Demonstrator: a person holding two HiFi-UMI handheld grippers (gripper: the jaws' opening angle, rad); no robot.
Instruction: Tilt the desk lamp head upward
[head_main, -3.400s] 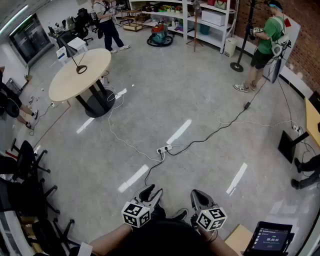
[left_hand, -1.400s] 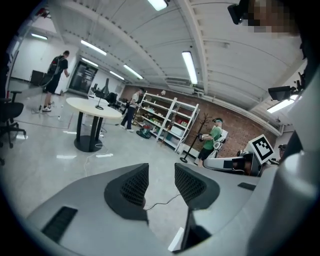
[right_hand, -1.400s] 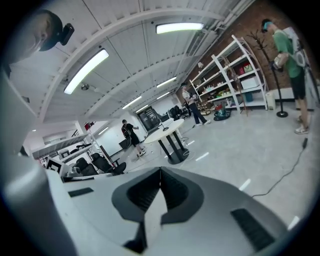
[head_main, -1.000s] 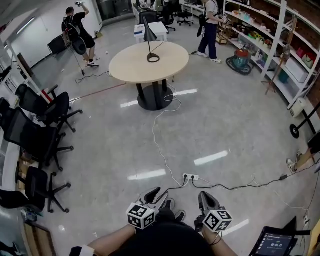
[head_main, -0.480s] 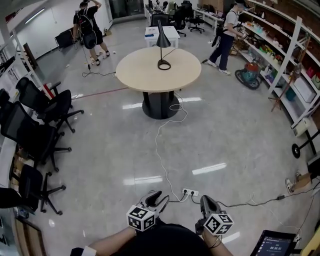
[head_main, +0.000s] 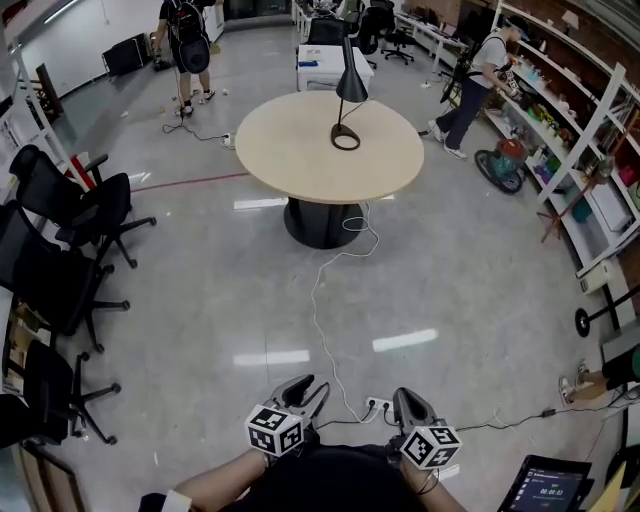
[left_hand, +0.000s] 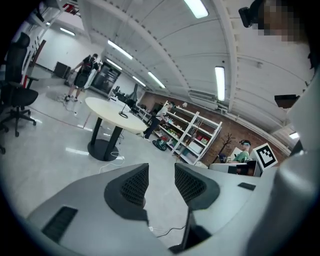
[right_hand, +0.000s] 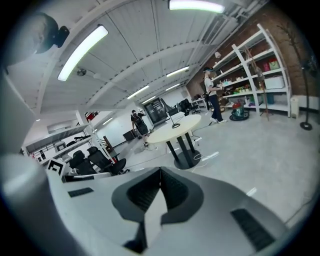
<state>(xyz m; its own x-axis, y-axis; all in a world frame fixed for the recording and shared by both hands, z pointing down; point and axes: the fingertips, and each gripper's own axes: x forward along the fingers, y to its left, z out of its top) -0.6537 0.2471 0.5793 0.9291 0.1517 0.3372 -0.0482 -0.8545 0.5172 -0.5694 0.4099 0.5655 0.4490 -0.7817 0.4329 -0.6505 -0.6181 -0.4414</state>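
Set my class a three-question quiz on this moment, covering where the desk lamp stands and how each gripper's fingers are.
1. True or false: the desk lamp stands on the round table, well away from both grippers.
2. Multiple choice: the left gripper has its fingers A) apart with nothing between them, B) shut together, C) closed on the lamp's stem.
3. Fill in: the fingers of the right gripper are ____.
Key: 1 true; 2 A; 3 shut.
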